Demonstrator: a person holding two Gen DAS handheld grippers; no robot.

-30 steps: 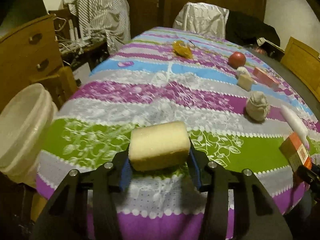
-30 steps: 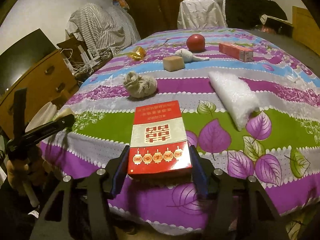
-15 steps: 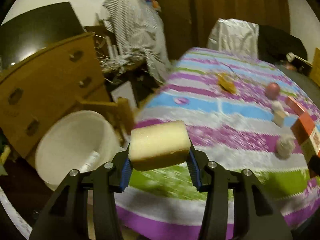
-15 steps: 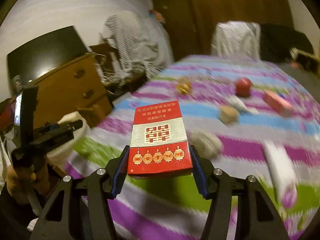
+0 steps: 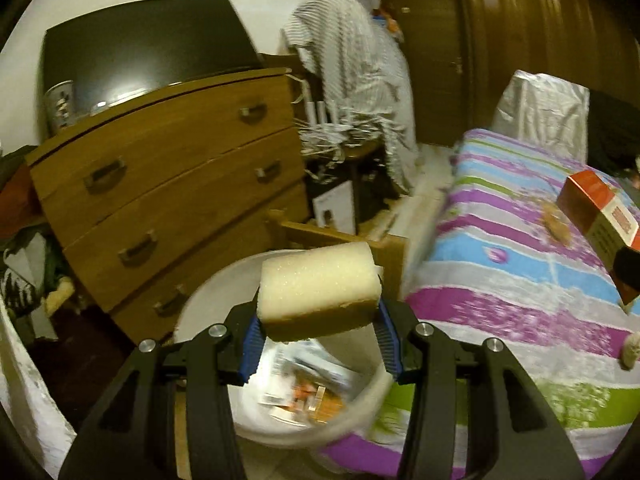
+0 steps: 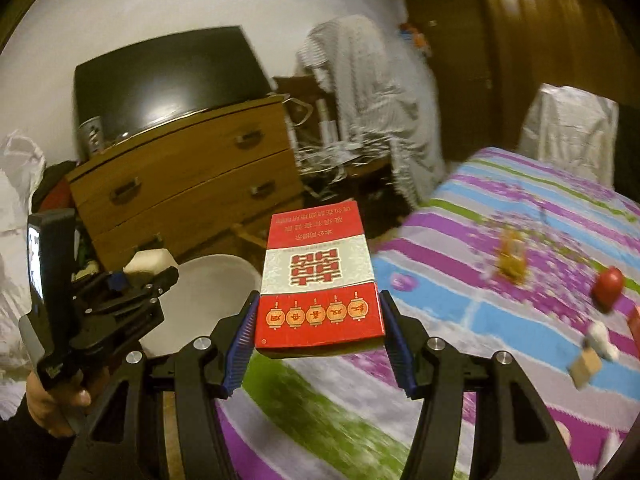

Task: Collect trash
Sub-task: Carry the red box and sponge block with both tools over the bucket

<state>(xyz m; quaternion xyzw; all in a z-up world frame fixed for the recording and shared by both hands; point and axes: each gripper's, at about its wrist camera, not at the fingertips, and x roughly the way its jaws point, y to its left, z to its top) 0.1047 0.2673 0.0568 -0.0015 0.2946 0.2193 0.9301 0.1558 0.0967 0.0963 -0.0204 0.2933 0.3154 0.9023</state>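
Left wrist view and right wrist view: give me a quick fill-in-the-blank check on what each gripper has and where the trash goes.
1. The left gripper is shut on a pale ____.
2. The right gripper is shut on a flat box that is white and ____.
3. The sponge hangs above a white ____ with trash already in it.
4. The bucket stands between the striped table and a wooden ____.

Missing words: sponge; red; bucket; dresser

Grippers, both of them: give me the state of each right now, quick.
Left gripper: closed on the yellow sponge block, above the white bucket.
Right gripper: closed on the red and white box.
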